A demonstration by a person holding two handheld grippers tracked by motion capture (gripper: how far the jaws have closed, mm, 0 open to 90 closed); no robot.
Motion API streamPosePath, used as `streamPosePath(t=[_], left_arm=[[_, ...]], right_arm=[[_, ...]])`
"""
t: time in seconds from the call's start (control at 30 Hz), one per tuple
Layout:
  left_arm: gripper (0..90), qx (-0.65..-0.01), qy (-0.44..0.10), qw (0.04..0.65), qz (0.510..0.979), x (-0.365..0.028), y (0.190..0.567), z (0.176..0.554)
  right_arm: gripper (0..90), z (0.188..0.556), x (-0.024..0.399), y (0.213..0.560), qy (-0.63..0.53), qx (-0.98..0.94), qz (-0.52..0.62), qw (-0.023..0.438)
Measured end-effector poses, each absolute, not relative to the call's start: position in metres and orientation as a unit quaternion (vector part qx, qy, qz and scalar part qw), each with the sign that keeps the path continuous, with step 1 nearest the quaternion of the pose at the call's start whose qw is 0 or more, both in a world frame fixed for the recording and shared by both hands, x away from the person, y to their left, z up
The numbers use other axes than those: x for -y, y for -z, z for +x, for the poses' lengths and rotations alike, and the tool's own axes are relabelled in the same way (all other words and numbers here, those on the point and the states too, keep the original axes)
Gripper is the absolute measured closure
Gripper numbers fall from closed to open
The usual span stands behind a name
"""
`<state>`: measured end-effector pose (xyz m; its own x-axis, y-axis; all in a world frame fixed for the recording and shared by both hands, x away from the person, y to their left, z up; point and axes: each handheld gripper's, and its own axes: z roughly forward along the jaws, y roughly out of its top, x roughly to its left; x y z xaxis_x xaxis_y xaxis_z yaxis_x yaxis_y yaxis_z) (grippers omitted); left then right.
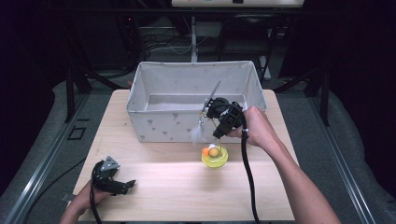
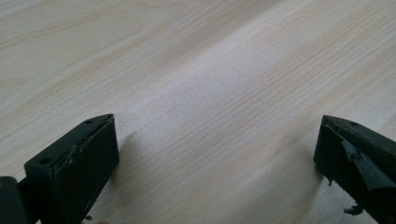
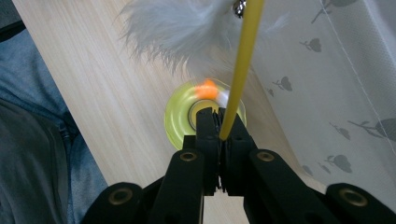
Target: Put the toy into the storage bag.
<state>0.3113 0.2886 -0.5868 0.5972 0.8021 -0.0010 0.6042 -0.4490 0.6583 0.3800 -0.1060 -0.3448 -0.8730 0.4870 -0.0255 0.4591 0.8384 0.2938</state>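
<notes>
Wand toy: a thin yellow plastic rod (image 3: 238, 70) with a white feather tuft (image 3: 182, 32) and a small bell, clamped between the closed jaws of my right gripper (image 3: 219, 135). From the fingertips the rod runs out toward 12 o'clock in the right gripper view, long axis roughly in line with the jaws, tuft hanging off its far part. In the high view the rod's grey upper end leans toward 11 o'clock over the front wall of the white fabric storage bin with grey printed motifs (image 1: 159, 126), and the tuft (image 1: 198, 133) hangs against that wall's outside.

Directly beyond the fingertips sits a round yellow-green translucent disc toy (image 3: 180, 119) with an orange ball, on the light wooden table (image 1: 177, 186), just in front of the bin.

I judge the bin opening lies toward 12 o'clock from the right gripper (image 1: 223, 122), which is far nearer than the left.

My left gripper (image 1: 122, 185) rests at the table's 7 o'clock corner, jaws wide apart, nothing between them.
</notes>
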Motion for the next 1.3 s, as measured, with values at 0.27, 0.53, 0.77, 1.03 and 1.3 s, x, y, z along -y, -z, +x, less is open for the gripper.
streamPosePath(t=[0.27, 0.53, 0.77, 1.03, 1.3], left_arm=[[0.0, -0.419, -0.158, 0.314, 0.837, -0.288, 0.587, 0.312], [0.0, -0.419, -0.159, 0.313, 0.837, -0.288, 0.587, 0.312], [0.0, -0.419, -0.159, 0.313, 0.838, -0.289, 0.587, 0.312], [0.0, -0.417, -0.155, 0.313, 0.839, -0.289, 0.586, 0.312], [0.0, -0.416, -0.155, 0.313, 0.839, -0.289, 0.586, 0.312]], right_arm=[[88.0, 0.379, 0.108, 0.335, -0.14, -0.957, 0.247, 0.052], [88.0, 0.379, 0.112, 0.321, -0.147, -0.956, 0.249, 0.052], [88.1, 0.379, 0.113, 0.307, -0.153, -0.955, 0.248, 0.049], [88.1, 0.379, 0.113, 0.294, -0.168, -0.953, 0.247, 0.052], [88.1, 0.378, 0.111, 0.281, -0.17, -0.953, 0.242, 0.058]])
